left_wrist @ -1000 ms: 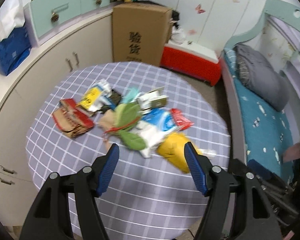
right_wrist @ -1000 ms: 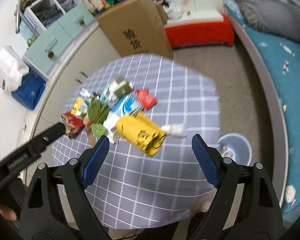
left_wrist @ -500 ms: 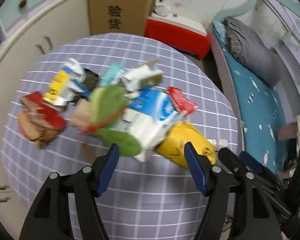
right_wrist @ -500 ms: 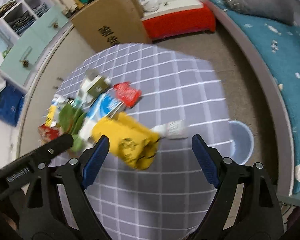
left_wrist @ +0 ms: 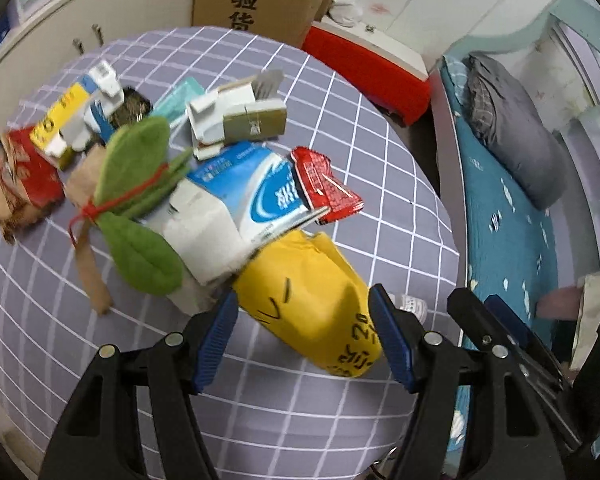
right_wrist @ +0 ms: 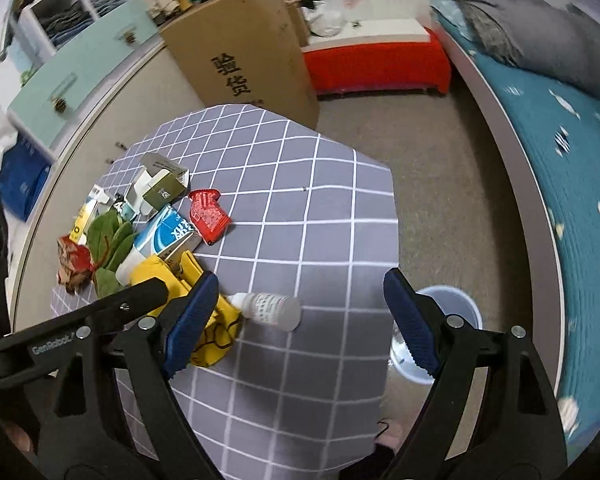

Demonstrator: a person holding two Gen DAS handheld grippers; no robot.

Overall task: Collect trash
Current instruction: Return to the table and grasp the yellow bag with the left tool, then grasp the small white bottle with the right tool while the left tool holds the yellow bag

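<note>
Trash on the checked table: lining up the first grab

Trash is lying in a loose heap on the grey checked tablecloth (left_wrist: 340,420), and the yellow wrapper (left_wrist: 312,304) is sitting at the near edge of that heap, framed by the left gripper (left_wrist: 302,336). Its blue pads are standing apart on either side of the wrapper, near it but not visibly pressing, so the left claw is holding nothing. The right gripper (right_wrist: 300,328) is gaping wider and is also carrying nothing; the small white bottle (right_wrist: 270,309) is lying on its side in front of it, just beside the wrapper.

To do this step well, the left claw is best lowered squarely over the wrapper's bulging middle, so both pads are closing on it together and not skidding off the crinkled surface. The blue and white carton (left_wrist: 244,196) is resting against the wrapper's far end, so a straight upward pull looks likely to tip it; easing the wrapper toward the near side first seems safer. The bottle looks ready to roll, so the right claw should be closing across its body, not its ends. The pale blue bin (right_wrist: 456,312) is standing on the floor just beyond the table edge, the likely drop point
</note>
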